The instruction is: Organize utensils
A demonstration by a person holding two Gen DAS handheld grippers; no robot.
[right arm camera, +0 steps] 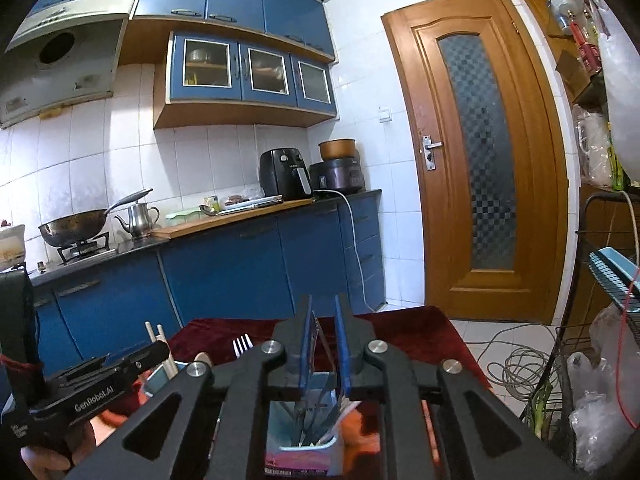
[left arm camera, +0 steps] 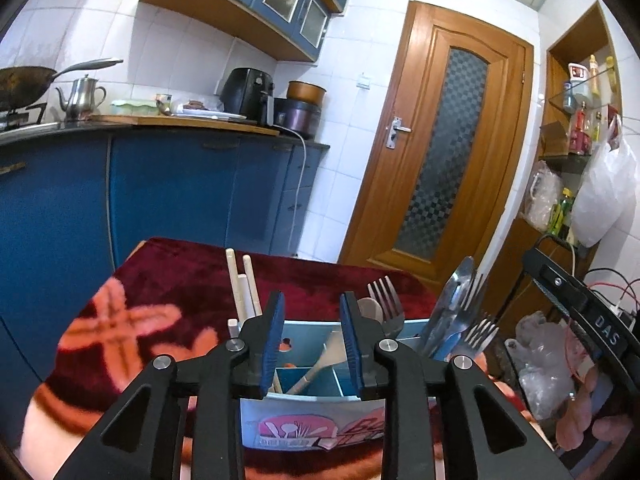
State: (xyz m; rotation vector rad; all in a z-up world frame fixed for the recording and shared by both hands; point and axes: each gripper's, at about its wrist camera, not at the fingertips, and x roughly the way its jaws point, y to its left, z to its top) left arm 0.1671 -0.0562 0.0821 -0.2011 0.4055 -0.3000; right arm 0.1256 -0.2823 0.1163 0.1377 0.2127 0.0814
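A light blue utensil holder [left arm camera: 310, 412] with dividers stands on a dark red cloth. White chopsticks [left arm camera: 242, 284] stand in its left compartment, a wooden spoon [left arm camera: 320, 364] leans in the middle one, and forks [left arm camera: 386, 300] and metal spoons [left arm camera: 454, 300] stand at the right. My left gripper [left arm camera: 312, 340] is open and empty, right above the middle compartment. My right gripper [right arm camera: 323, 346] is partly open above the holder's right end [right arm camera: 304, 436], with thin metal utensils [right arm camera: 318, 334] between its pads; whether they are gripped is unclear.
The red cloth [left arm camera: 160, 288] covers a small table. Blue kitchen cabinets [left arm camera: 172, 192] with a wok, kettle and air fryer stand behind. A wooden door [left arm camera: 444, 140] is at the right, with a wire rack, plastic bags [right arm camera: 600, 412] and cables [right arm camera: 520, 364] beside the table.
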